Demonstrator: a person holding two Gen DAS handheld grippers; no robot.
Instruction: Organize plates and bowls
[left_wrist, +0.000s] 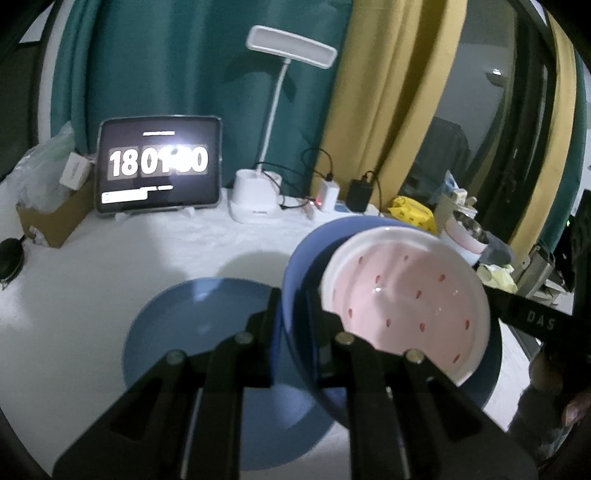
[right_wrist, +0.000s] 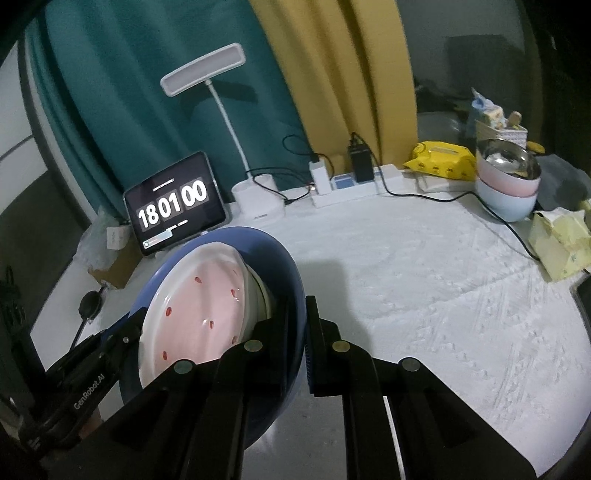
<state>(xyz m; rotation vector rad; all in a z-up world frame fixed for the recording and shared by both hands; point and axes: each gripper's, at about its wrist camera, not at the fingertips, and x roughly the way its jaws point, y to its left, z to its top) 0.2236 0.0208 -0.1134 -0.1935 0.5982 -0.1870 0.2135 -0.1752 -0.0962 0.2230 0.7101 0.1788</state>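
Note:
A blue bowl (left_wrist: 295, 280) holds a pink strawberry-print bowl (left_wrist: 402, 295) nested inside it; both are tilted and held above the table. My left gripper (left_wrist: 295, 325) is shut on the blue bowl's left rim. My right gripper (right_wrist: 297, 325) is shut on the blue bowl's (right_wrist: 291, 269) right rim, with the pink bowl (right_wrist: 199, 306) leaning inside. A blue plate (left_wrist: 192, 332) lies flat on the white tablecloth under the left gripper. A stack of pink and pale blue bowls (right_wrist: 508, 188) with a metal bowl on top stands at the back right.
At the back stand a tablet clock (left_wrist: 159, 166), a white desk lamp (left_wrist: 258, 199), chargers on a power strip (right_wrist: 354, 181) with cables, and a yellow packet (right_wrist: 443, 158). A cardboard box (left_wrist: 51, 218) is at the left, a yellow tissue box (right_wrist: 561, 240) at the right edge.

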